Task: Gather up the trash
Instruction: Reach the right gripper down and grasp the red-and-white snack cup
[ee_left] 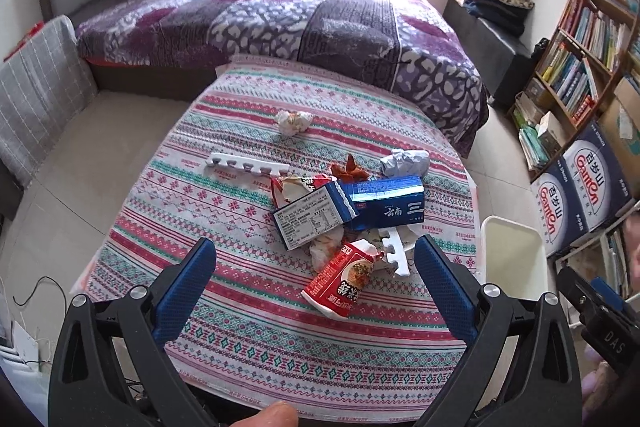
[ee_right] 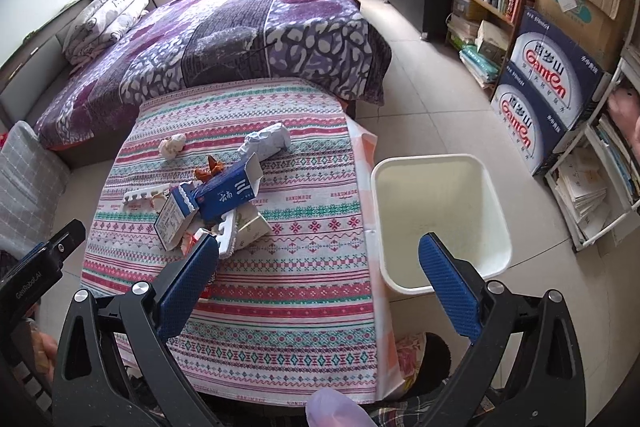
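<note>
Trash lies on a patterned tablecloth (ee_left: 248,327): a red packet (ee_left: 340,283), two blue cartons (ee_left: 384,203), white foam strips (ee_left: 246,165), a crumpled white ball (ee_left: 294,122), a silver wrapper (ee_left: 404,163) and an orange scrap (ee_left: 350,169). My left gripper (ee_left: 316,263) is open and empty, just short of the red packet. My right gripper (ee_right: 320,259) is open and empty over the table's right edge, beside the empty cream bin (ee_right: 496,211). The blue cartons (ee_right: 228,195) and silver wrapper (ee_right: 266,143) show in the right wrist view too.
A bed with a purple quilt (ee_left: 280,15) stands behind the table. A bookshelf (ee_left: 580,59) and blue Ganten boxes (ee_right: 548,95) line the right wall. A grey cushioned chair (ee_left: 36,87) is at left. Tiled floor (ee_right: 432,99) lies between the bin and the shelves.
</note>
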Action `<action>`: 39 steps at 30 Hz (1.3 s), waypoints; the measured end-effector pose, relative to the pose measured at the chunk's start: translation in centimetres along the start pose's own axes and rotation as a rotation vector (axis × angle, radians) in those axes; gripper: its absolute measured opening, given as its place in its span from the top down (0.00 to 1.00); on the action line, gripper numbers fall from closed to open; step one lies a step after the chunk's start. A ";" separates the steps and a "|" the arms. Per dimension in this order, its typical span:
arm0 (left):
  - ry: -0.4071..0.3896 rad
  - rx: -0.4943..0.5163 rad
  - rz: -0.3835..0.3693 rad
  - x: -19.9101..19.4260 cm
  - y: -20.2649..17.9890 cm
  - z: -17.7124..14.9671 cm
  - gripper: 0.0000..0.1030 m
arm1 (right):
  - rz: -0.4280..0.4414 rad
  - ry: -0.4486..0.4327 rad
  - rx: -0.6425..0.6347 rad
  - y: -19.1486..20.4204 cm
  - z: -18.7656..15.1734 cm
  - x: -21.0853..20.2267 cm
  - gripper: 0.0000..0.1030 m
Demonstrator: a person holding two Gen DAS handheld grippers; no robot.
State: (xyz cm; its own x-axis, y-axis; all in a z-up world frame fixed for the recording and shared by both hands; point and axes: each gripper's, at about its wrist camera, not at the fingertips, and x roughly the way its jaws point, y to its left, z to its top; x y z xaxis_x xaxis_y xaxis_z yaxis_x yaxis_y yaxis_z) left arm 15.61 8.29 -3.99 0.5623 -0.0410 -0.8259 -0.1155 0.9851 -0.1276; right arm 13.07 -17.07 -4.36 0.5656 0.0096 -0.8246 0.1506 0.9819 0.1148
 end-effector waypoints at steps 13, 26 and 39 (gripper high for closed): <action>0.283 0.308 0.131 16.4 -2.1 0.9 0.07 | 0.069 0.249 0.090 2.5 3.5 13.6 0.07; 0.276 0.418 0.083 19.8 -2.0 1.9 0.60 | 0.274 0.374 0.287 3.7 4.8 21.7 0.07; 0.174 0.216 0.007 12.8 1.8 3.3 0.84 | 0.333 0.360 0.318 5.4 4.2 22.7 1.00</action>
State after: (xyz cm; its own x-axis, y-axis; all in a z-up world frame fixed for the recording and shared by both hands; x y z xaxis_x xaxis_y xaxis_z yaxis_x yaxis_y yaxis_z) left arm 25.27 10.11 -13.00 0.4108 -0.0440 -0.9107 0.0691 0.9975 -0.0170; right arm 30.10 -12.32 -20.15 0.3212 0.4268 -0.8454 0.2797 0.8101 0.5152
